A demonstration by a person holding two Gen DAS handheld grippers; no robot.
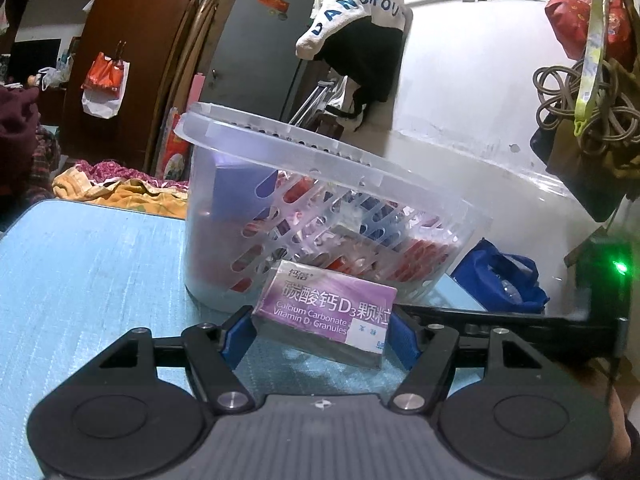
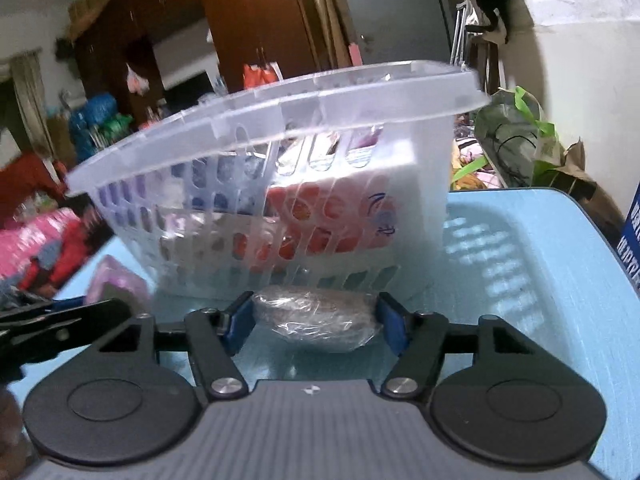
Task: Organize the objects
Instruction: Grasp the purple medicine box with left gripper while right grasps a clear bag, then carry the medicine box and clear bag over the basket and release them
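Observation:
A purple box of calcium carbonate granules (image 1: pixel 326 306) sits between the blue pads of my left gripper (image 1: pixel 322 334), which press on both its sides. It is tilted, just in front of the clear slotted basket (image 1: pixel 280 136). The basket stands on the light blue table (image 1: pixel 100 260) and holds several red and purple packs. In the right wrist view my right gripper (image 2: pixel 316 320) is shut on a brown bundle wrapped in clear film (image 2: pixel 316 316), low against the basket's (image 2: pixel 280 108) near wall. The purple box (image 2: pixel 116 284) shows at the left there.
A blue bag (image 1: pixel 504 276) lies right of the basket by the white wall. Coiled cables (image 1: pixel 580 108) and bags hang at the right. Bedding (image 1: pixel 120 192) lies past the table's far edge. A taped sack (image 2: pixel 520 136) stands beyond the table (image 2: pixel 520 260).

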